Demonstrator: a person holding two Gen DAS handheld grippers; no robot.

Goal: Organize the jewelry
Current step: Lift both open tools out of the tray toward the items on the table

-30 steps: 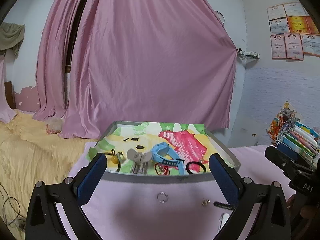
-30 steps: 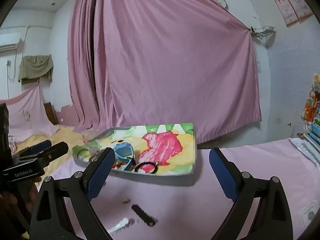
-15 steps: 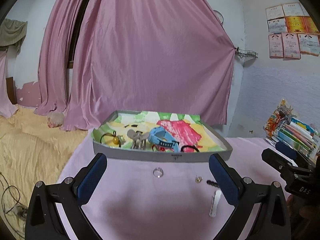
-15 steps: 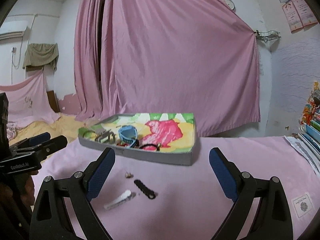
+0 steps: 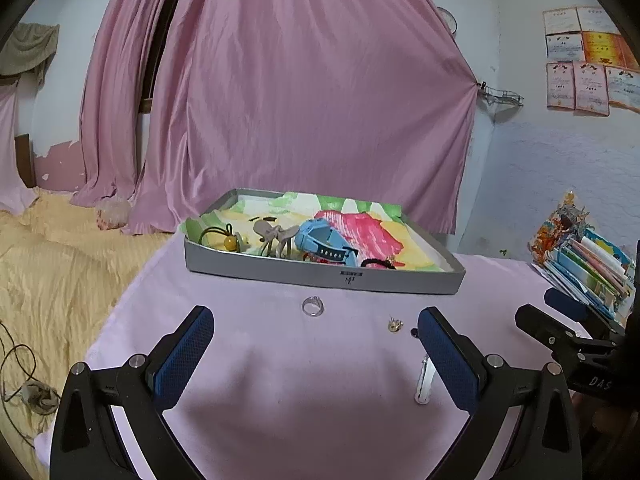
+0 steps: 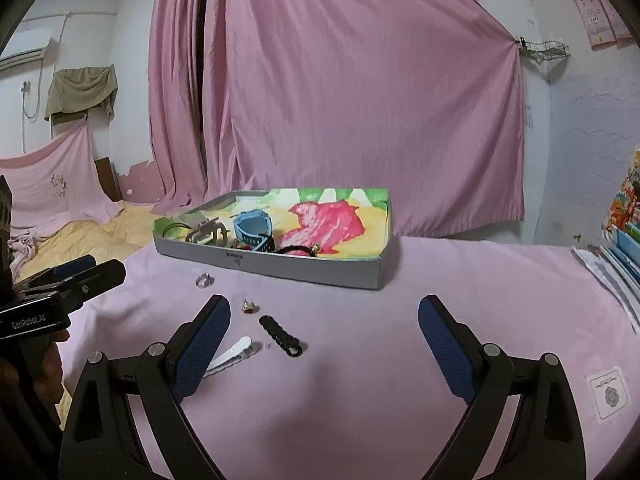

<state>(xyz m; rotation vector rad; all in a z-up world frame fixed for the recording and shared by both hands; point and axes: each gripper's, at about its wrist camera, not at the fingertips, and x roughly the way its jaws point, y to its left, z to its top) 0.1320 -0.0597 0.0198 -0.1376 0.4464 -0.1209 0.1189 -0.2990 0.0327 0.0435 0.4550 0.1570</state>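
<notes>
pink-clothed tabletop (image 5: 280,360) | my left hand-held gripper (image 5: 316,330) and right hand-held gripper (image 6: 324,320) both spread wide, empty | small silver ring (image 5: 312,306) just in front of shallow grey tray (image 5: 320,276)

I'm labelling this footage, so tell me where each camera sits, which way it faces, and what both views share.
Left wrist: on the left gripper, facing the tray and ring; own open fingers and the right gripper show.
Right wrist: on the right gripper, facing the tray's right corner; the left gripper shows.
Shared: tray, ring, earring, white clip.

Bedroom, pink curtains (image 5: 304,92), rumpled bedding (image 5: 60,256)
</notes>
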